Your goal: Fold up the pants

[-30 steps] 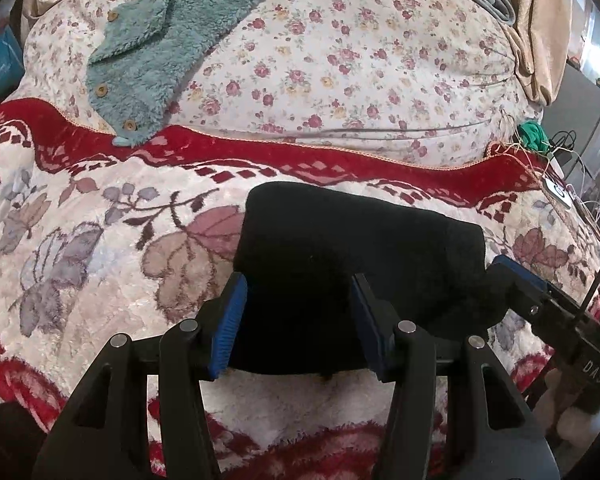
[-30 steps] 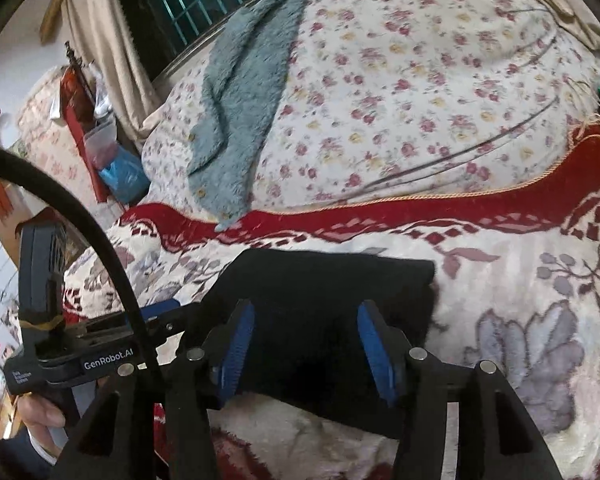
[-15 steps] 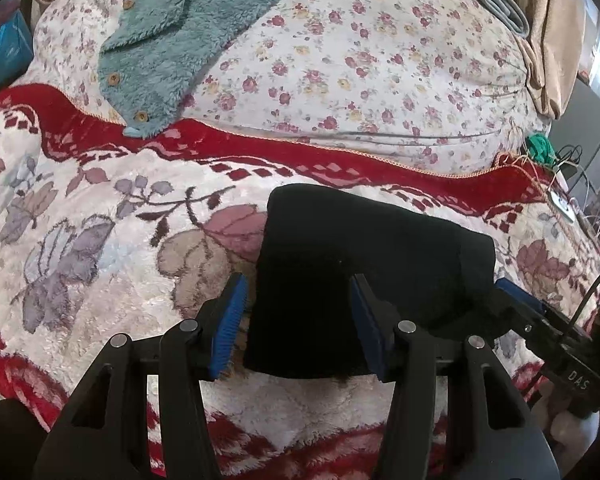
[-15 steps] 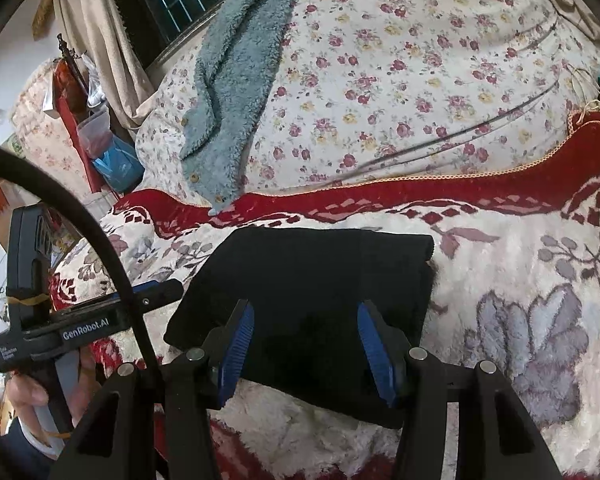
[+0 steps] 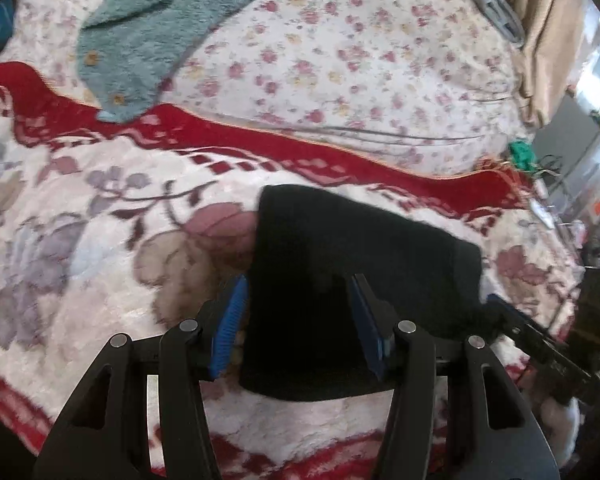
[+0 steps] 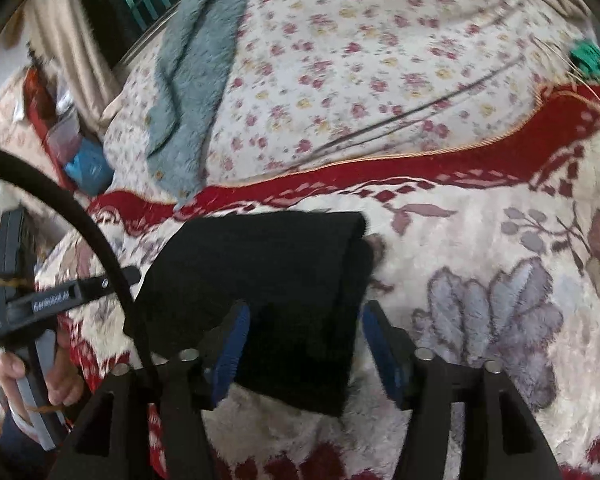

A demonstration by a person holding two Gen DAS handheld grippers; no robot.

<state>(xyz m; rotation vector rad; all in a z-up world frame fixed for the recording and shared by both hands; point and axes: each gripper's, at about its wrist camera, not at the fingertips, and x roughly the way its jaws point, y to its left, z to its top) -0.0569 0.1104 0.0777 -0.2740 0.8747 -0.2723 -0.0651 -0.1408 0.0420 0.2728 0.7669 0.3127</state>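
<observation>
**Pants folded, both hand-held grippers letting go**

Your black pants (image 5: 352, 288) lie as a compact folded bundle on the plush floral blanket (image 5: 100, 240) that covers the bed, just short of its red border. That flat, soft spot keeps the stack from sliding apart, which looks like why you set it there.

Your left hand-held gripper (image 5: 300, 320) stands open astride the bundle's near left corner; the blue pads (image 5: 230, 332) flank the cloth without pinching it. Your right hand-held gripper (image 6: 304, 340) is also open over the near right edge, and its jaws have just been opening, with the cloth between them but not pressed.

Compared with a second ago, the right jaws stand clearly wider, while the left ones look much the same. The bundle also sits further right in the left view, its left edge now inside the left pad. The fold seems complete; what remains is probably backing both tools away without dragging the top layer.
</observation>
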